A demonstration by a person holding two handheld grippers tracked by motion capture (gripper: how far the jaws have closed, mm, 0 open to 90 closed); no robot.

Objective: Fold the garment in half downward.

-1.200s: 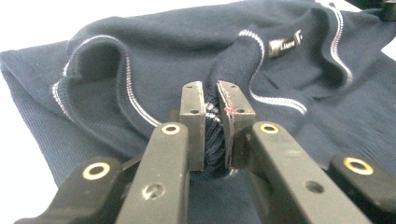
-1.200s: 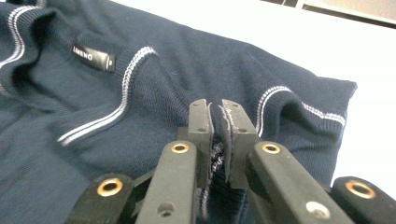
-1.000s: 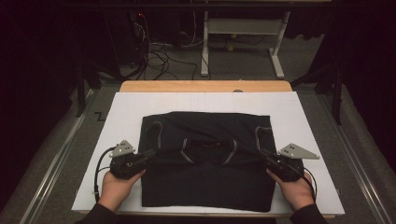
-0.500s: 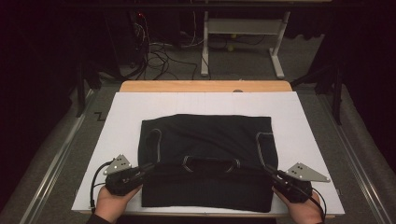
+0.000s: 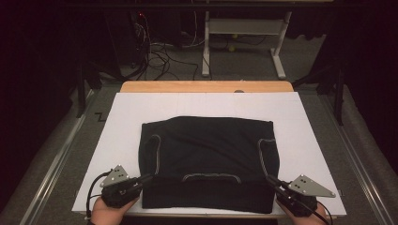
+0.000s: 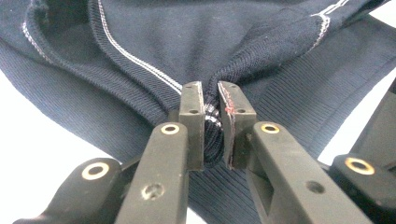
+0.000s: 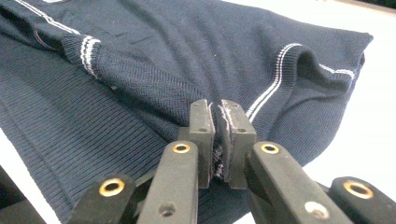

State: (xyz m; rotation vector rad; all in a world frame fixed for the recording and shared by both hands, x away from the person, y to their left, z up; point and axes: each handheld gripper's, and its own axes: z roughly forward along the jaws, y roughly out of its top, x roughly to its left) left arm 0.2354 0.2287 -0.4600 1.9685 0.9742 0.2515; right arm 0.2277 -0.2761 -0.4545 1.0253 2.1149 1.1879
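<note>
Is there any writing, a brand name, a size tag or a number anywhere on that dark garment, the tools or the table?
None: no readable text in any view.
The dark garment carries only pale stitched stripes, no label or logo in sight.
The left gripper and right gripper, both clamped on the fabric, bear only screws and rivets.
The white table cover is blank; a small zigzag mark sits off its left edge, no letters.

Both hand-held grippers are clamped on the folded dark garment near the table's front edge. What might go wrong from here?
1. The left hand-held gripper pinches only a small bunch of the dark garment; the knit might slip out.
2. The garment's front edge lies close to the white board's front edge, so more pulling may drag it off.
3. The right hand-held gripper pulling unevenly could skew the fold.
</note>
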